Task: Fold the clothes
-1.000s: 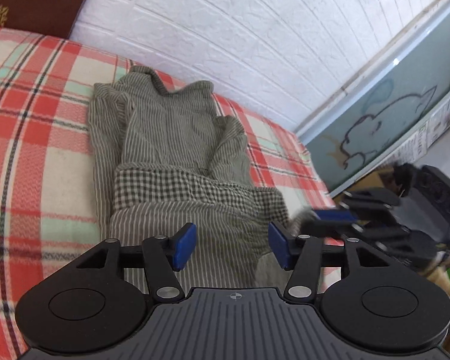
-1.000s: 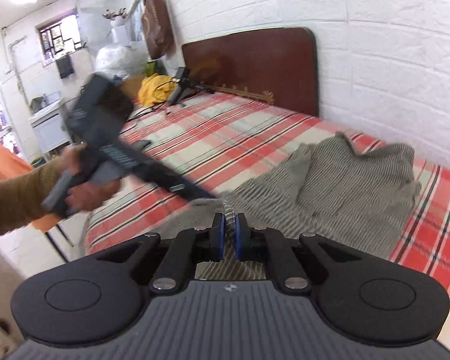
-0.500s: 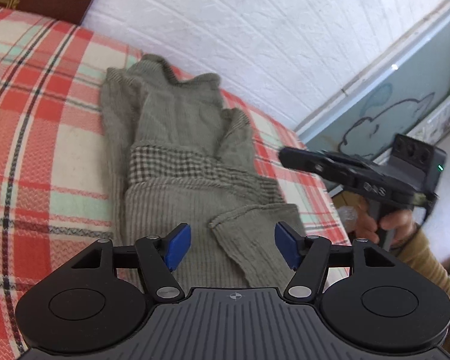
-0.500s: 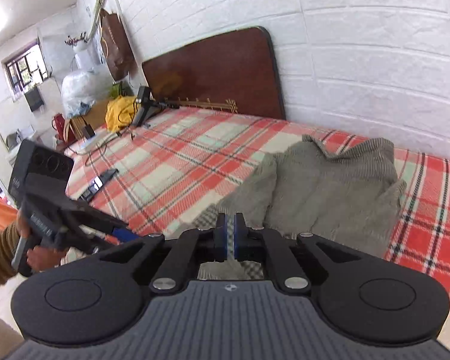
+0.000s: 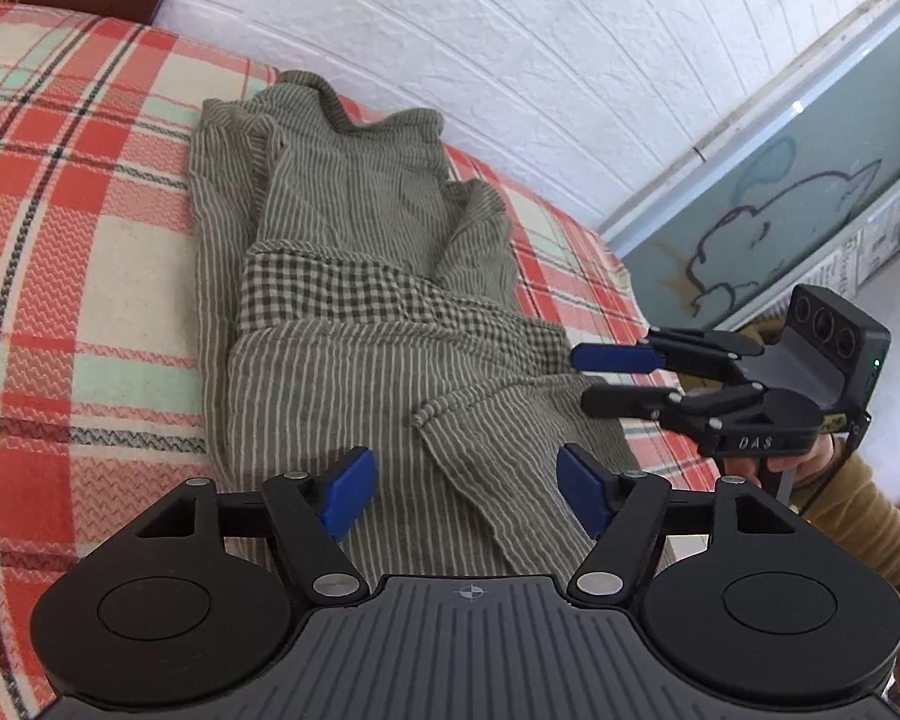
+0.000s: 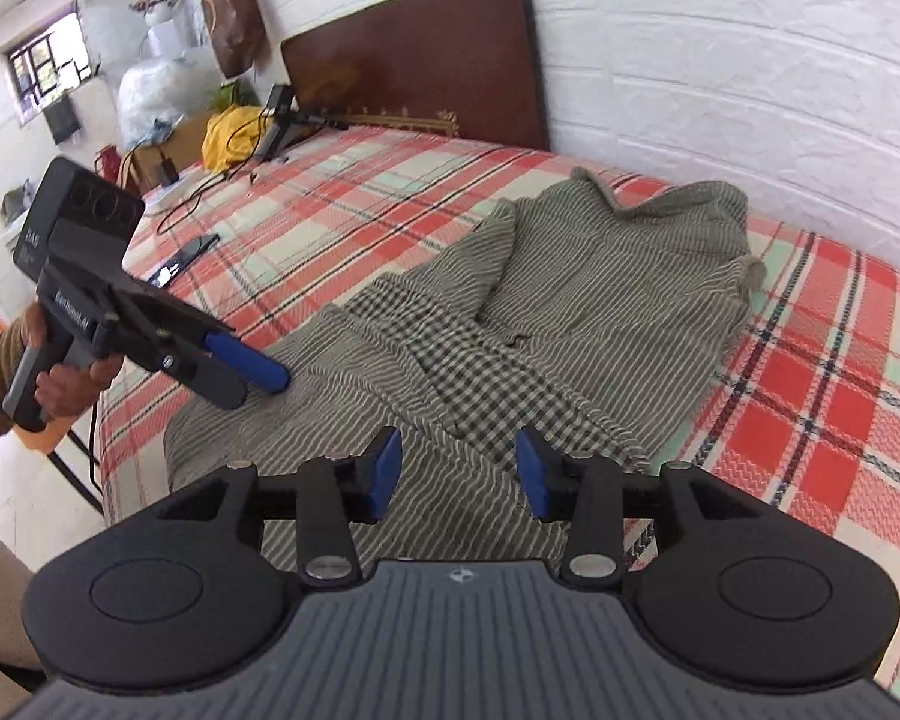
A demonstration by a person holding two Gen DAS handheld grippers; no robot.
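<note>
1. "DAS" stands in pale letters on the black body of the right gripper (image 5: 609, 381), behind its fingers.
2. "DAS" also stands on the grey camera housing (image 6: 78, 222) atop the left gripper (image 6: 252, 378).
3. "BenRobot.AI" runs along that gripper's body, below the housing.
4. Print on the papers (image 5: 882, 228) far ahead to the right is too small to read.

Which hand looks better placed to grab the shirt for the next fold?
Probably the left. The left gripper hangs open right over the striped shirt's loose folded flap. The right gripper, its jaws just opened, sits off the shirt's side edge, holding nothing.
</note>
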